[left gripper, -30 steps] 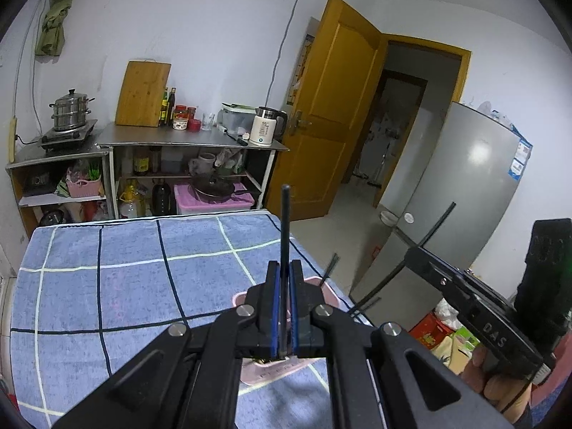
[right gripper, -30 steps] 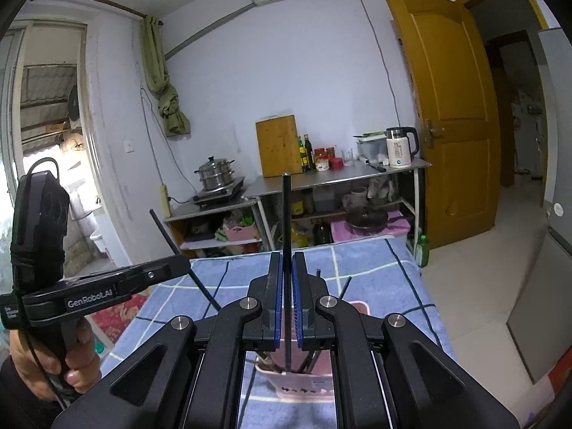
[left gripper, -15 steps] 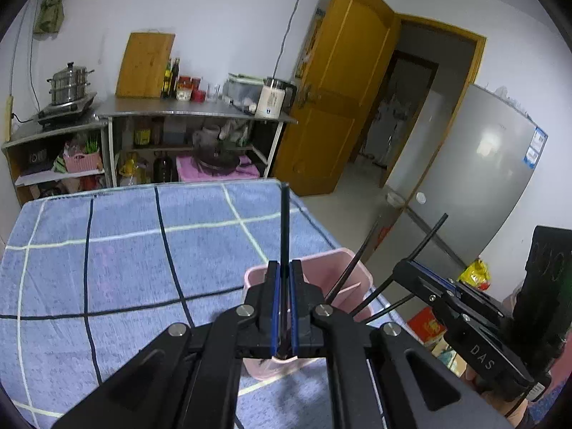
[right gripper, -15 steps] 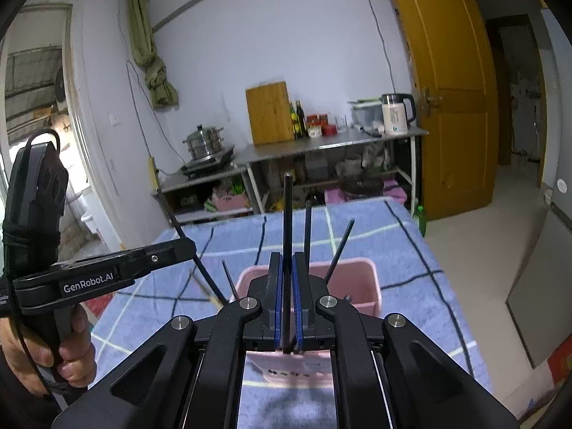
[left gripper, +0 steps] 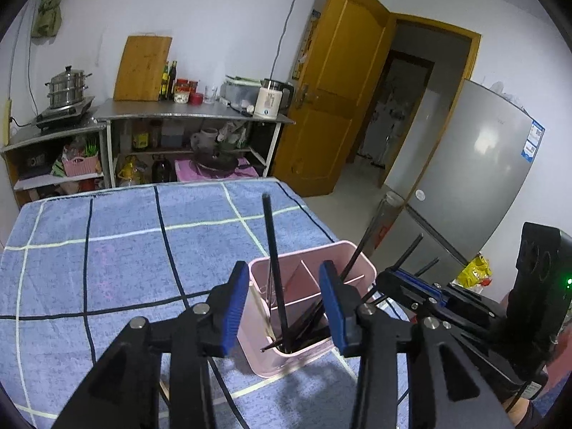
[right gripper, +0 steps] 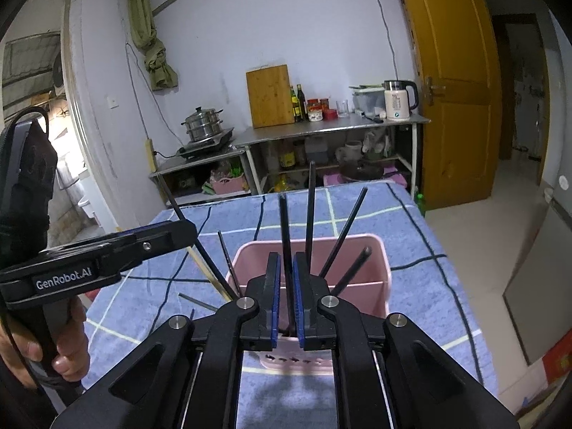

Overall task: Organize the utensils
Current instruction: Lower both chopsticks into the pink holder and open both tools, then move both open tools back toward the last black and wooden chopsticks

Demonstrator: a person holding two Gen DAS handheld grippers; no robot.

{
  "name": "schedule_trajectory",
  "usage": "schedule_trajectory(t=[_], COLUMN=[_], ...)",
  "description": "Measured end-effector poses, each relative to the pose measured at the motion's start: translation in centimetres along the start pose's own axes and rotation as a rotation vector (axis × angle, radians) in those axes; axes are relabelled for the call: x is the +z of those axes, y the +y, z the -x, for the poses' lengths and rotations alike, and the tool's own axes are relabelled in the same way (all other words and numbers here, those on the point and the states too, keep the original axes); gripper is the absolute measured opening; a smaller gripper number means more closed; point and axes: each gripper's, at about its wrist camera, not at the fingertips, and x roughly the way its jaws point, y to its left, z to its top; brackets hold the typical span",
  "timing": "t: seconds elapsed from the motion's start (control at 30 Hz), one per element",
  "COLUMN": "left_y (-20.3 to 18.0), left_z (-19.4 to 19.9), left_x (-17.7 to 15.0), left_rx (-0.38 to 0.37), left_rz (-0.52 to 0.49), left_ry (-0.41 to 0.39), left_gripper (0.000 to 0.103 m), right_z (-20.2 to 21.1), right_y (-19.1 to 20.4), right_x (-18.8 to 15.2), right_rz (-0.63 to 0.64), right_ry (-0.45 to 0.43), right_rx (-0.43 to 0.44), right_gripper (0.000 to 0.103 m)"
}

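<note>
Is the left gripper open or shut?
Open: the left gripper has its blue pads spread wide, clear of the black chopstick.

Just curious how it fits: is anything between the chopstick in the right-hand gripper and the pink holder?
Nothing visible blocks it. The right gripper holds the black chopstick over the pink holder, whose top is open; other chopsticks lean aside inside.

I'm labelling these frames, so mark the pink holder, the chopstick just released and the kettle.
pink holder [left gripper: 361,266]: left wrist view, far rim.
released chopstick [left gripper: 273,257]: left wrist view, mid shaft.
kettle [right gripper: 395,105]: right wrist view, white body.
</note>
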Motion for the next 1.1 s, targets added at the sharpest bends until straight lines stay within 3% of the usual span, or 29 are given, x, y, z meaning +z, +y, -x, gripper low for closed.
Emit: schedule_trajectory(t=[0.37, 1.1], left_y=[0.4, 2.5], left_z=[4.0, 10.0], left_x=[-0.8, -9.4], left_rx=[0.008, 0.092], left_rz=[0.022, 0.057], left_ry=[-0.075, -0.124], left_gripper=[0.047, 0.047], right_z=[2.5, 5.6], right_y=[0.6, 4.7], right_x=[-0.4, -5.7], right_rz=[-0.001, 0.059], right_ry=[-0.035, -0.021], right_rx=[0.009, 0.069], right_gripper=[0.014, 0.015])
